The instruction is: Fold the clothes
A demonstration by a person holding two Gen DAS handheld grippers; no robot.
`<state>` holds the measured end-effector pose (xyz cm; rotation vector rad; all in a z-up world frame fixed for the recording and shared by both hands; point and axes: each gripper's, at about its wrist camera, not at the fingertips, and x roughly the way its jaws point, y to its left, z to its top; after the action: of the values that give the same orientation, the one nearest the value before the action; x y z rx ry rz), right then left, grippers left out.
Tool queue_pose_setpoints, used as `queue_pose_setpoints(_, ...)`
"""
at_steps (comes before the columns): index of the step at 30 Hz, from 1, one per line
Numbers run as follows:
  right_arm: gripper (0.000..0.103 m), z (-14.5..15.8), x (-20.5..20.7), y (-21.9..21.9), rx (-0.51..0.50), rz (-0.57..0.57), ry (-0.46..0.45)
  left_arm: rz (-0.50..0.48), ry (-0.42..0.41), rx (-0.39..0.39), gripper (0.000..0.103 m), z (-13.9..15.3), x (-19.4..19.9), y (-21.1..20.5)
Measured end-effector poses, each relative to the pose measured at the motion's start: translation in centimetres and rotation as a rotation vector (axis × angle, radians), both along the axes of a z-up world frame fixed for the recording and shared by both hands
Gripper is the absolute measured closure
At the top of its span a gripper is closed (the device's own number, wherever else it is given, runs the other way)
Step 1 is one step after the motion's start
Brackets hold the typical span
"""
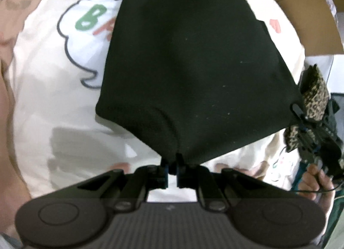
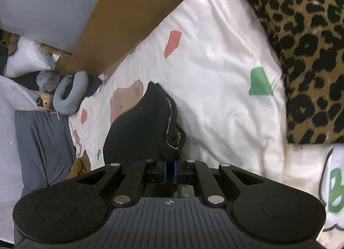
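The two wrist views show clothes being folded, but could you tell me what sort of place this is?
Probably a bedroom: the black garment hangs over a printed white duvet, with a grey neck pillow and a small teddy bear beside the bed.

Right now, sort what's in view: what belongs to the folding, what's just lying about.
Job:
black fabric garment
left tongs, shut on it
right tongs, shut on it

Lying about:
leopard-print cloth
grey neck pillow
brown cardboard sheet
cream patterned bedcover
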<state>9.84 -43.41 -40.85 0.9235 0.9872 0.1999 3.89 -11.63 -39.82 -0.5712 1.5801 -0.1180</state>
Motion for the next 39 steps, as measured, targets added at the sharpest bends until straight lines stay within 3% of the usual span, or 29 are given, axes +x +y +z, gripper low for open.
queue_pose_setpoints(4,0.098,0.1,0.6,-1.0,0.004,-0.018,-0.007,0.087,-0.01,-0.041,0.097,-0.6,-3.4,3.5)
queue_pose_setpoints(6,0.098,0.2,1.1,-1.4,-0.008,-0.012,-0.013,0.115,-0.017,-0.06,0.097,-1.4,-4.4,1.4)
queue_pose_setpoints(18,0.098,-0.5,2.9,-2.7,-0.07,0.006,0.016,0.309,-0.041,-0.162,0.097,-4.5,-8.6,1.0)
queue_pose_setpoints(25,0.098,-2.9,3.2,-3.2,-0.095,-0.02,0.06,0.369,-0.039,-0.209,0.096,-8.5,-9.6,0.8)
queue_pose_setpoints(28,0.096,-4.1,3.4,-3.1,-0.109,-0.037,0.09,0.332,-0.012,-0.178,0.094,-9.0,-9.9,0.7)
queue_pose_setpoints(31,0.09,-4.2,3.0,-3.4,-0.096,-0.057,0.097,0.219,0.035,-0.092,0.095,-8.2,-9.5,0.4)
queue_pose_setpoints(33,0.084,-3.8,2.7,-3.6,-0.086,-0.066,0.088,0.146,0.062,-0.033,0.084,-7.3,-9.1,0.6)
queue_pose_setpoints(35,0.07,-3.3,2.1,-3.8,-0.087,-0.081,0.08,0.058,0.054,-0.007,0.082,-6.0,-8.3,0.8)
queue_pose_setpoints(39,0.066,-2.4,0.9,-4.0,-0.078,-0.094,0.074,-0.108,-0.001,0.041,0.072,-2.6,-5.8,1.5)
